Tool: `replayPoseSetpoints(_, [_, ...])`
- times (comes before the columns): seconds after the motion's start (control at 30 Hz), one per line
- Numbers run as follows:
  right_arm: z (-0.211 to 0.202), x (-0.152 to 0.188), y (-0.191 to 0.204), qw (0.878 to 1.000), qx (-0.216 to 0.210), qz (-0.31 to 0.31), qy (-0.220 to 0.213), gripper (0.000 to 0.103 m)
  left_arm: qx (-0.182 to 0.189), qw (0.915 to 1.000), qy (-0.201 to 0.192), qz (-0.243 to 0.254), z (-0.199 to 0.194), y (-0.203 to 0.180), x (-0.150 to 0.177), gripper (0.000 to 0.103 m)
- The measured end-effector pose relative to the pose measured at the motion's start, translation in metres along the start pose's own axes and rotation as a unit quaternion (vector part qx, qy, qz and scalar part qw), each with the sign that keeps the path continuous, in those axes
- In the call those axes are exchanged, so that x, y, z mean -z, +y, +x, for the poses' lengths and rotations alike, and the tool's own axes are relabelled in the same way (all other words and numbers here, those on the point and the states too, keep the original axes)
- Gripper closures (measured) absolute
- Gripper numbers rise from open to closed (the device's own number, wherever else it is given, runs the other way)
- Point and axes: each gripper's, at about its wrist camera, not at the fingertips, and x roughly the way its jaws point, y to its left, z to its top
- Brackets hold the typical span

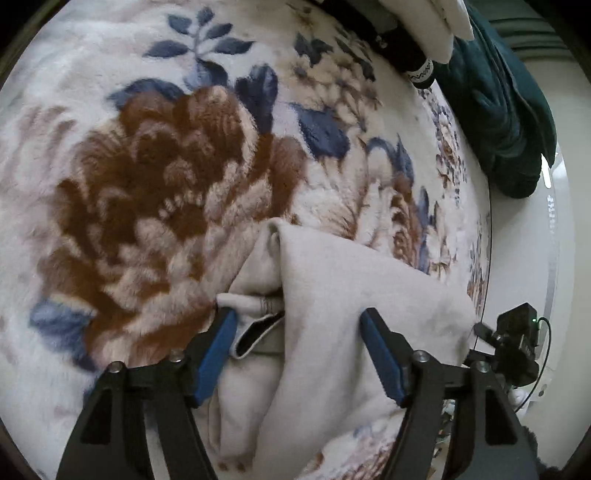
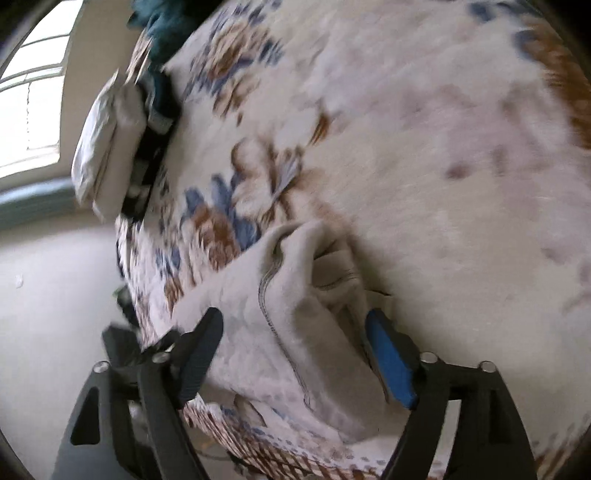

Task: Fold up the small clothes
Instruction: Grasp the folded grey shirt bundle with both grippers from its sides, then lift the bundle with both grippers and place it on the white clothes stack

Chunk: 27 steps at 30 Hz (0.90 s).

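A small cream garment [image 1: 332, 295] lies partly folded on a floral fleece blanket [image 1: 147, 166]; a dark-edged label shows at its left side. My left gripper [image 1: 297, 319] is open, its blue pads [image 1: 218, 354] straddling the garment just above it. In the right wrist view the same garment [image 2: 295, 295] shows a stitched seam. My right gripper [image 2: 295, 325] is open too, its fingers either side of the cloth. Part of the right gripper shows at the left wrist view's right edge [image 1: 517, 339].
A dark green garment [image 1: 495, 110] and folded white clothes [image 1: 424, 26] lie at the blanket's far edge, with a black item [image 1: 406, 55] beside them. The bed edge [image 1: 489, 240] drops to a pale floor. A window [image 2: 33, 92] is at left.
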Motion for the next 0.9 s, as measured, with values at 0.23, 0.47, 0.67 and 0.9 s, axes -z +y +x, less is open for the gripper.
replayPoseSetpoints(0.23, [0.027,-0.007,-0.01,0.997,-0.022,-0.067,0.041,0.015,0.033,0.9993,-0.016,-0.001,0.0,0.016,-0.001,0.025])
replayPoseSetpoints(0.47, [0.027,-0.009,-0.008,0.997,-0.04,-0.058,0.029,0.02,0.068,0.9967,-0.034,0.027,0.003,-0.002,0.006,0.066])
replayPoseSetpoints(0.67, [0.022,-0.007,-0.003,0.998,-0.033,-0.049,0.013,0.074,0.078,0.9932,-0.071,0.05,-0.013,-0.019,0.01,0.079])
replayPoseSetpoints(0.9, [-0.006,0.009,0.031,0.998,-0.035,-0.056,-0.021,0.08,0.102,0.9863,-0.101,0.081,-0.063,-0.049,0.009,0.08])
